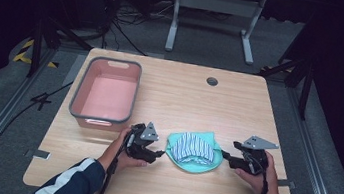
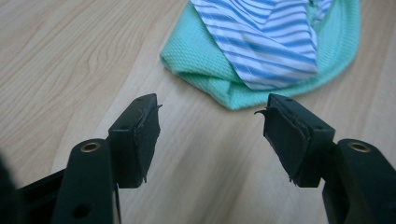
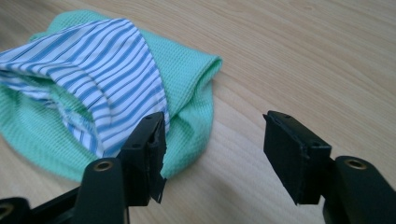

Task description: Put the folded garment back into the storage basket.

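The desk (image 1: 180, 98) is pale wood, with a small round grommet (image 1: 212, 81) near its far edge. A pink bin (image 1: 106, 93) with a grey rim stands toward the far left corner, well apart from the rest.

Near the middle of the desk's near edge lies a green cloth (image 1: 191, 165), folded into a rounded bundle, with a blue-and-white striped cloth (image 1: 193, 147) bunched on top of it. In the left gripper view the green cloth (image 2: 205, 70) lies flat on the wood with the striped cloth (image 2: 266, 37) over it; in the right gripper view the striped cloth (image 3: 93, 70) spills across the green cloth (image 3: 187, 79).

The left gripper (image 1: 158, 154) sits just beside the bundle's left side, held in the left hand (image 1: 124, 154). Its jaws stand apart with bare wood between them, and the green cloth lies just ahead of the tips (image 2: 212, 116), not touched.

The right gripper (image 1: 225, 157) sits just beside the bundle's right side, in the right hand (image 1: 258, 176). Its jaws are also spread with nothing pinched (image 3: 212, 135); one jaw shows in front of the green cloth's folded edge, the other over bare wood.
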Demonstrator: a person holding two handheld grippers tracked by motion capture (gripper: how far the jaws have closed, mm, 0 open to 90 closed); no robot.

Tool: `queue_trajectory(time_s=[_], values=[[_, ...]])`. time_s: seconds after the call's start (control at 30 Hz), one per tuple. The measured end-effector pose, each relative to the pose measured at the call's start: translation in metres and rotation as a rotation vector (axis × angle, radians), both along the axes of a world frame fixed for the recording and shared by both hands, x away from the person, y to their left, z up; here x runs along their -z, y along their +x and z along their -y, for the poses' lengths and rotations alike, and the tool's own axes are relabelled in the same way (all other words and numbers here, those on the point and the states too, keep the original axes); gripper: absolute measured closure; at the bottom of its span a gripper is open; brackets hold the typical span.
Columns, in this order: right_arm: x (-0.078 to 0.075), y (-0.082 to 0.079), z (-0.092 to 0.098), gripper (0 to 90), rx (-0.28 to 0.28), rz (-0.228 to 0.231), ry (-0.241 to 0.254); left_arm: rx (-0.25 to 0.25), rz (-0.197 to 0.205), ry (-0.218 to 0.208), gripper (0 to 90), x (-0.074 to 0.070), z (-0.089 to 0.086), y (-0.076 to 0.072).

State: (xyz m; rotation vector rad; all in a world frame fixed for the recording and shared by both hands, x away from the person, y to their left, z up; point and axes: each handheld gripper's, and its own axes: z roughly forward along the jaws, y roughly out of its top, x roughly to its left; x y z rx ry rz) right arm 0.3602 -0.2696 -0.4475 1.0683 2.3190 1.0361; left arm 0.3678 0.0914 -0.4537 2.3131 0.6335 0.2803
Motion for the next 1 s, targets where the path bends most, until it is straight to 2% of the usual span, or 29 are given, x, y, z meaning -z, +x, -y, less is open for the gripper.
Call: queue_trajectory(time_s=[0.13,0.2,0.43,0.5,0.57,0.63,0.73,0.8,0.87,0.93,1.0], values=[[0.000,0.013,-0.008,41.9,-0.006,-0.010,-0.010,-0.026,0.031,0.010,36.4,-0.003,0.009,0.006],[0.001,0.020,-0.013,42.8,-0.010,-0.012,-0.019,-0.042,0.015,-0.011,36.4,-0.002,0.012,0.011],[0.008,0.035,-0.029,43.2,-0.028,-0.036,-0.051,-0.060,-0.011,-0.010,36.3,0.008,0.022,0.022],[0.013,0.041,-0.033,43.6,-0.025,-0.050,-0.051,-0.069,-0.026,-0.024,35.4,0.012,0.024,0.026],[0.016,0.044,-0.035,43.7,-0.029,-0.057,-0.050,-0.071,-0.022,-0.003,35.1,0.014,0.025,0.028],[0.019,0.046,-0.036,44.1,-0.029,-0.066,-0.060,-0.073,-0.033,-0.007,34.4,0.017,0.026,0.030],[0.022,0.049,-0.036,44.8,-0.026,-0.082,-0.053,-0.073,-0.029,-0.005,33.4,0.020,0.026,0.032],[0.023,0.048,-0.035,46.5,-0.026,-0.095,-0.037,-0.074,-0.041,-0.004,32.8,0.023,0.026,0.033],[0.024,0.047,-0.034,46.8,-0.035,-0.113,-0.025,-0.079,-0.054,-0.022,32.6,0.024,0.025,0.034],[0.026,0.046,-0.034,46.7,-0.049,-0.136,-0.011,-0.078,-0.051,-0.014,31.9,0.024,0.025,0.035],[0.025,0.044,-0.036,46.9,-0.071,-0.136,-0.025,-0.076,-0.051,-0.015,32.0,0.024,0.025,0.035]])
